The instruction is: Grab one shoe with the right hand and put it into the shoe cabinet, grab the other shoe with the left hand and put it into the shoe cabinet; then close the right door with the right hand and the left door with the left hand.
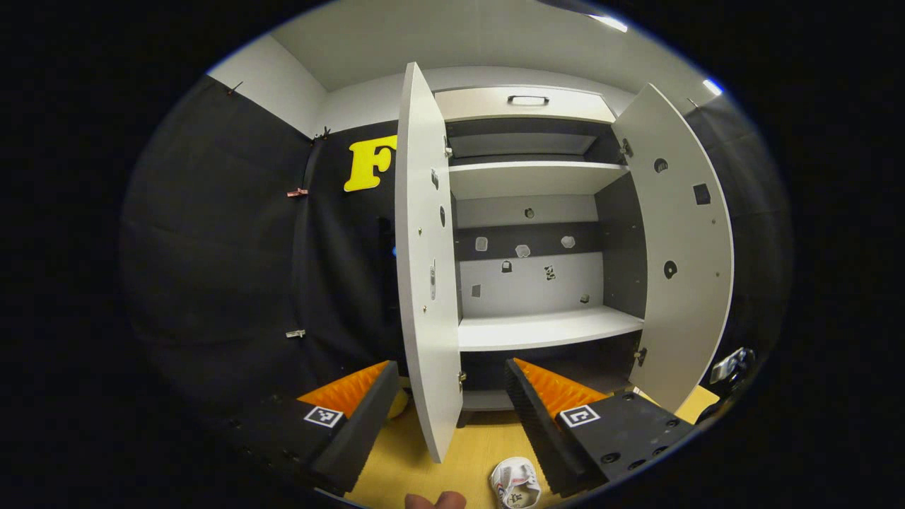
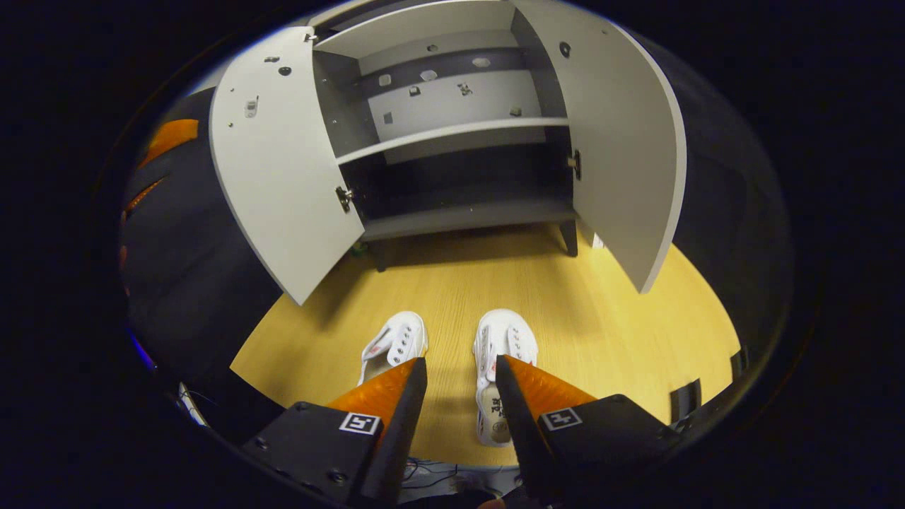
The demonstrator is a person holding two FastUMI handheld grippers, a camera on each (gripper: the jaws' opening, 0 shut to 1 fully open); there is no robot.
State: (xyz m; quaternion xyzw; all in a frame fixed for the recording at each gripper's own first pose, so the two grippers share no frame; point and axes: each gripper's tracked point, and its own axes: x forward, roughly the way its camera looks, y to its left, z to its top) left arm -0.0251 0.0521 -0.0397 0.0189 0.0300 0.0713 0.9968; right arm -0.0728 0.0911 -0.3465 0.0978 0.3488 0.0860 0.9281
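Shoes wait side by side on the wooden floor [image 2: 565, 297] before the shoe cabinet [image 2: 452, 127], toes pointing at it, neither yet lifted. Both doors, the left door [image 2: 283, 162] and the right door [image 2: 622, 141], stand swung wide, apparently so the shelves can take the pair. The right gripper [image 2: 461, 371] hangs above the floor with its fingers apart, tilted down as if lining up a grab: the right shoe [image 2: 502, 353] lies just past its fingertips at about 1 o'clock, the left shoe [image 2: 396, 343] at about 11 o'clock. The left gripper [image 1: 452, 371], fingers likewise spread and holding nothing, faces the open cabinet; in its view one white shoe [image 1: 515, 482] lies low at about 5 o'clock, beside the right finger. Judging by the task, the right-hand pickup comes first.
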